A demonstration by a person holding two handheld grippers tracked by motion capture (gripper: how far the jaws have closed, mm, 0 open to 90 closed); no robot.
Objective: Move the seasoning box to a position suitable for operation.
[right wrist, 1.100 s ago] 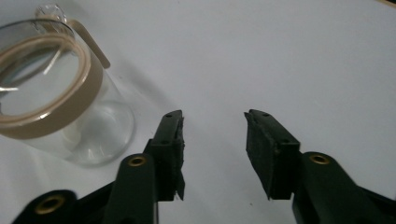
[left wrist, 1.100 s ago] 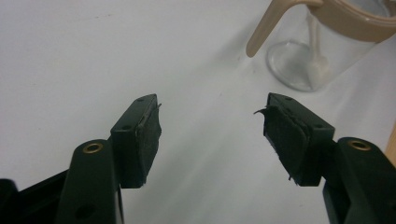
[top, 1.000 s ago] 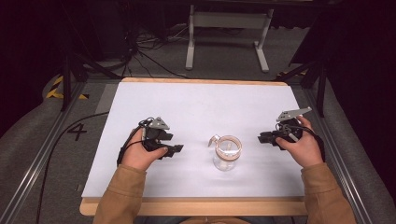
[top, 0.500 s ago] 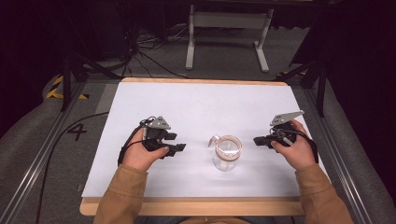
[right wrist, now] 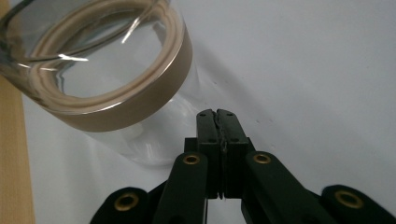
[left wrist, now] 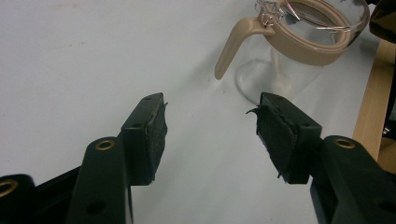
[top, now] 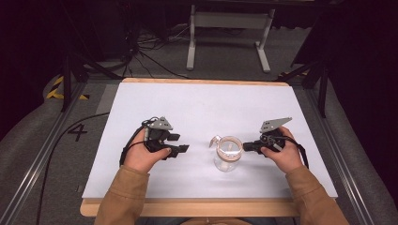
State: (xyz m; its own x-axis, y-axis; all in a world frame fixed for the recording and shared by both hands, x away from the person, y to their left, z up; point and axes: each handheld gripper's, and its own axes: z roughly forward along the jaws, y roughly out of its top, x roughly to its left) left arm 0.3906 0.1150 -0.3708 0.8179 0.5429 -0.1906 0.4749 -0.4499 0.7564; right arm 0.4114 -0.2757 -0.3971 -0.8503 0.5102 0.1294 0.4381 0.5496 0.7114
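The wide white table top (top: 202, 108) lies under both my hands, and near its front edge stands the clear glass jug with a beige rim band and curved beige handle (top: 227, 153), upright, its handle pointing toward my left side. My right gripper (top: 246, 146) has slid in from the right over the last second and now sits just beside the jug's rim; from its own camera I see the jaws pressed flat together with nothing between them, the tips close to the glass wall (right wrist: 154, 130). My left gripper (top: 183, 149) has not moved; it rests on the table, jaws spread wide and empty, aimed at the handle (left wrist: 231, 49) but well apart from it. I judge the right side is closing in to steady or nudge the jug.
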